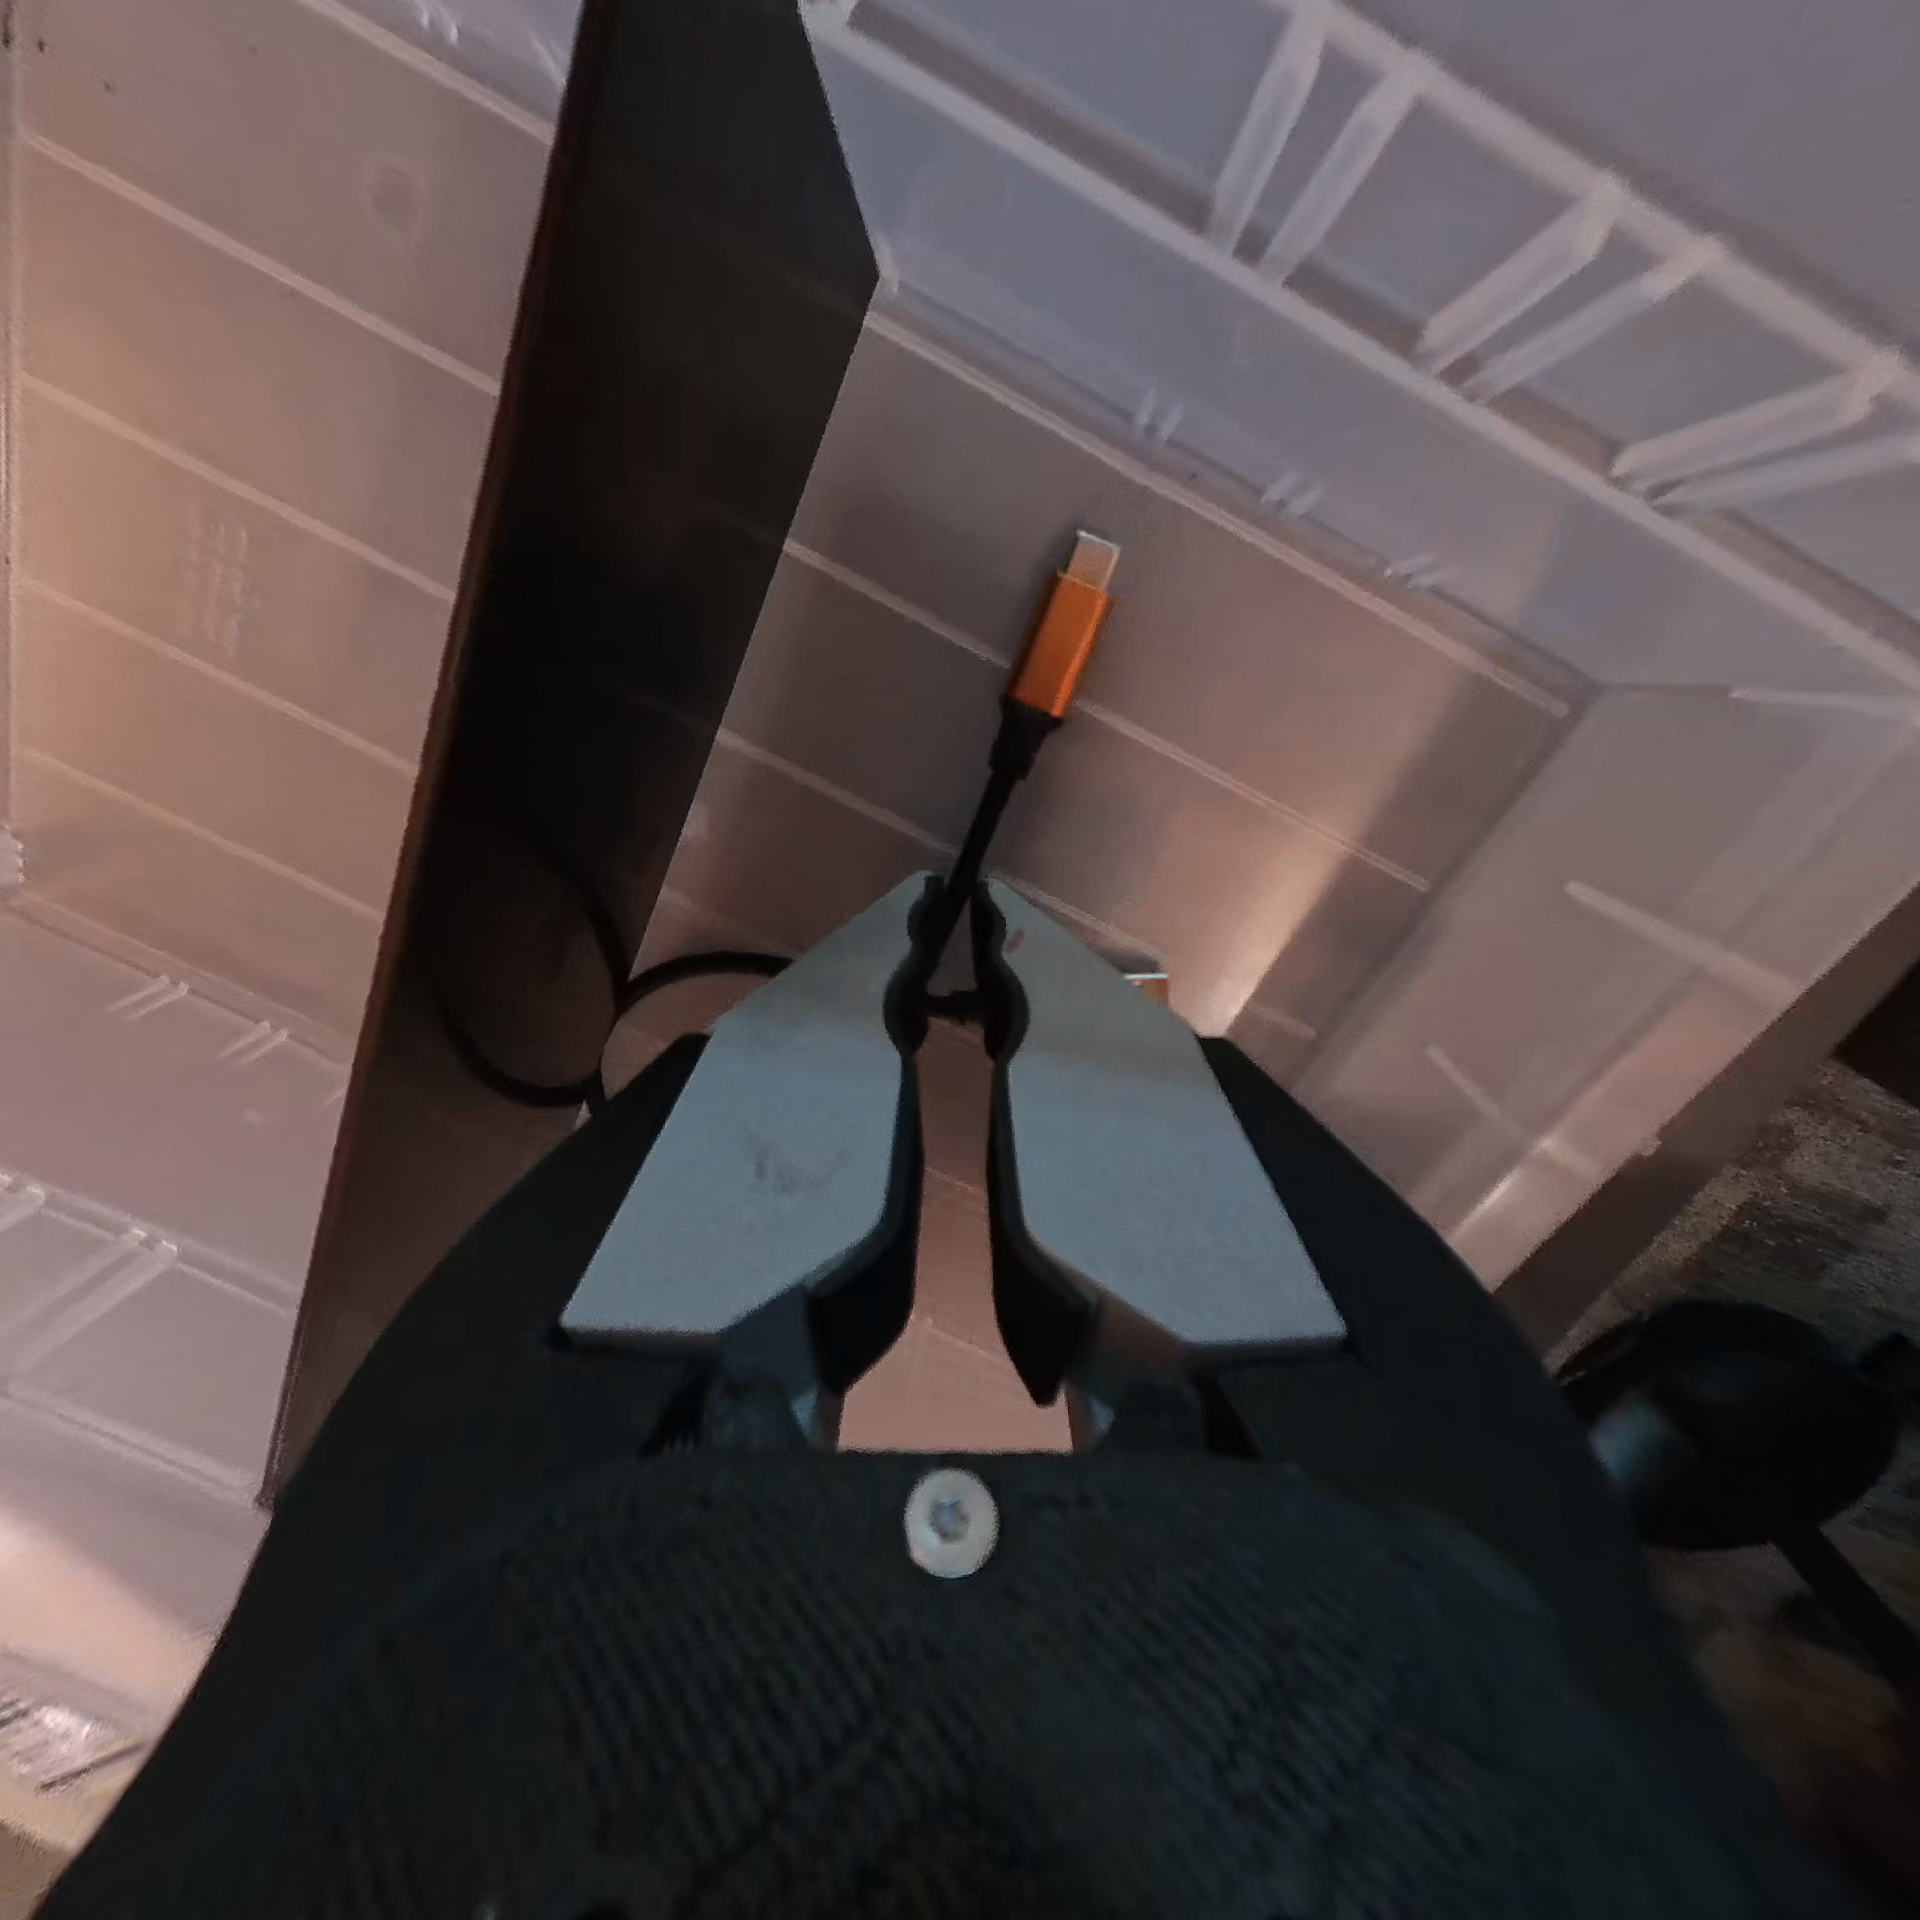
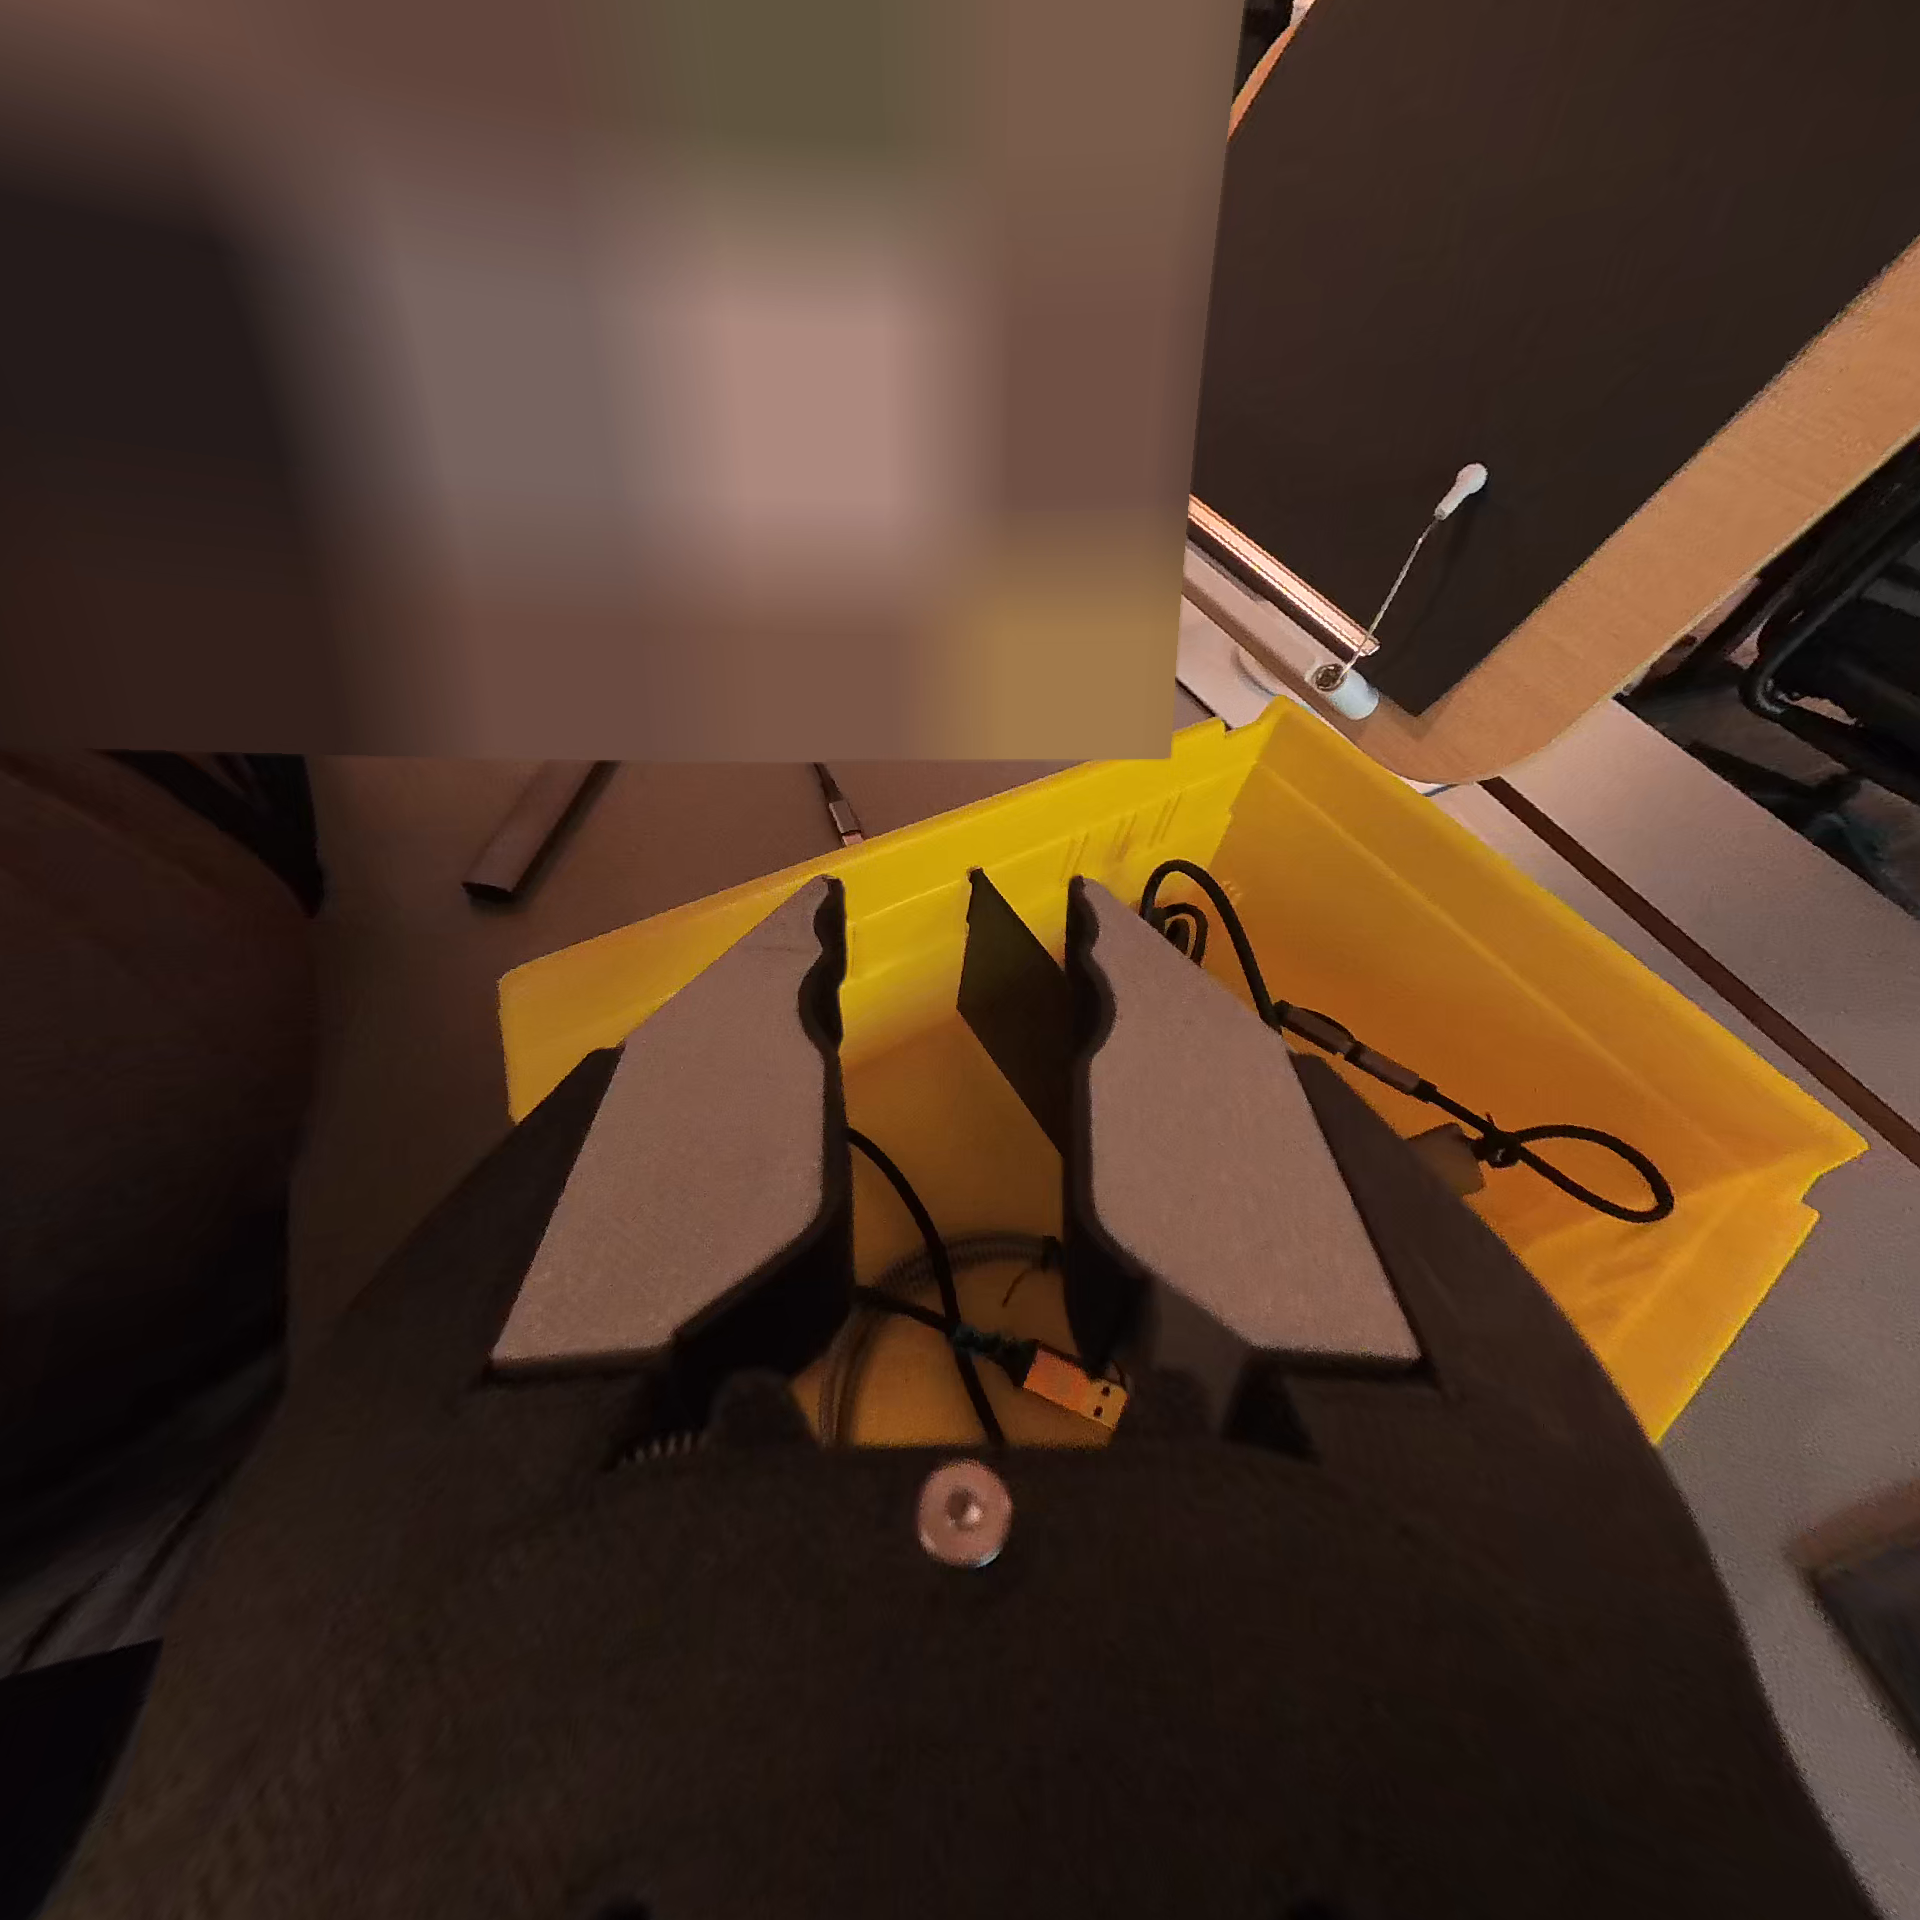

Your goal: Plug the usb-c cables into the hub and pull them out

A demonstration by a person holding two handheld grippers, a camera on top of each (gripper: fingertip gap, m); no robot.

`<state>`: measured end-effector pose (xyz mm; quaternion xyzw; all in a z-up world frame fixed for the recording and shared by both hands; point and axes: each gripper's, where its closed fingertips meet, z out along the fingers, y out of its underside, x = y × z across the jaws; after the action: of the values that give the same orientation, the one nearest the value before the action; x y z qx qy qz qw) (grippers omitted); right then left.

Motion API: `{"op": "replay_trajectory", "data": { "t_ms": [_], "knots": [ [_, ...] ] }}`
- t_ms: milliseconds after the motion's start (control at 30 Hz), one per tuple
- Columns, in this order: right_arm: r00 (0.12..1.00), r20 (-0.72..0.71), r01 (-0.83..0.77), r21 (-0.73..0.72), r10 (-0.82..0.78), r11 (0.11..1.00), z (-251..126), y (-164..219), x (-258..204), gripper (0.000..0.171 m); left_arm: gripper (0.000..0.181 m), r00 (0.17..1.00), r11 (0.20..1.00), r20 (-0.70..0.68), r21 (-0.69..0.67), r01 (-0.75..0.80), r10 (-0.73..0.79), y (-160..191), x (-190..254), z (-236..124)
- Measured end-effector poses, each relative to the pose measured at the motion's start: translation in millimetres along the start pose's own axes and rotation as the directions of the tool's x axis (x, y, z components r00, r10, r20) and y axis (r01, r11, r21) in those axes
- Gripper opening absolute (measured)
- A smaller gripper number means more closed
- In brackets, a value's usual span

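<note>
Left hand-held gripper (image 1: 956,925): fingers nearly closed at the tips, pinching a thin black cable (image 1: 977,831) just behind its orange plug (image 1: 1060,644). Plug sticking out ahead of the fingertips, metal tip forward, over the ribbed floor of a clear plastic bin (image 1: 1351,727). Dark upright divider (image 1: 665,520) to the left in that bin, with more black cable looping past its foot. Whether the plug touches the bin floor: cannot tell.

Right hand-held gripper (image 2: 951,914): fingers spread wide apart, holding nothing, poised above a yellow bin (image 2: 1455,987) on the desk (image 2: 395,935). Black divider (image 2: 1013,1018) standing upright in the yellow bin, seen between the two fingers. To its left, near the gripper body, a second orange plug (image 2: 1070,1387) lying on the bin floor with black cable and a grey braided cable (image 2: 966,1252) beside it. To its right, a black cable with grey plugs (image 2: 1351,1049), looped on the floor. Beyond the yellow bin, on the desk, a long grey bar (image 2: 530,842), possibly the hub, and a small grey plug (image 2: 844,821) near it, apart from both bins.
</note>
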<state>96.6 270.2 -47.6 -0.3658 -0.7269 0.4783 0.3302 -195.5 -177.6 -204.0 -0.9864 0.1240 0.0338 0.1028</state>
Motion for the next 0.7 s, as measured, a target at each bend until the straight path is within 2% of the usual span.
{"op": "replay_trajectory", "data": {
  "t_ms": [100,200,400,567,700],
  "knots": [
    [1.000,-0.012,0.014,0.018,-0.014,1.000,-6.5,-1.1,-2.8,0.039,0.003,1.000,1.000,0.026,-0.019,0.007,-0.006,3.6,-3.0,-5.0],
    [0.999,-0.020,0.029,0.035,-0.028,0.999,-13.9,-1.9,-7.7,0.038,0.002,0.998,0.999,0.061,0.022,0.023,-0.025,-0.9,-8.6,-18.0],
    [0.999,-0.042,0.037,0.061,-0.035,0.997,-31.6,0.0,-16.2,0.037,0.001,0.976,0.995,0.209,0.094,0.044,-0.063,-9.5,-31.1,-51.8],
    [0.998,-0.047,0.040,0.080,-0.036,0.996,-44.3,1.3,-28.3,0.036,0.000,0.956,0.993,0.278,0.096,0.072,-0.096,-10.9,-38.0,-61.1],
    [0.998,-0.052,0.051,0.085,-0.047,0.995,-52.2,-2.7,-38.3,0.036,0.000,0.932,0.980,0.335,0.184,0.081,-0.140,-17.1,-43.9,-81.2]
  ]
}}
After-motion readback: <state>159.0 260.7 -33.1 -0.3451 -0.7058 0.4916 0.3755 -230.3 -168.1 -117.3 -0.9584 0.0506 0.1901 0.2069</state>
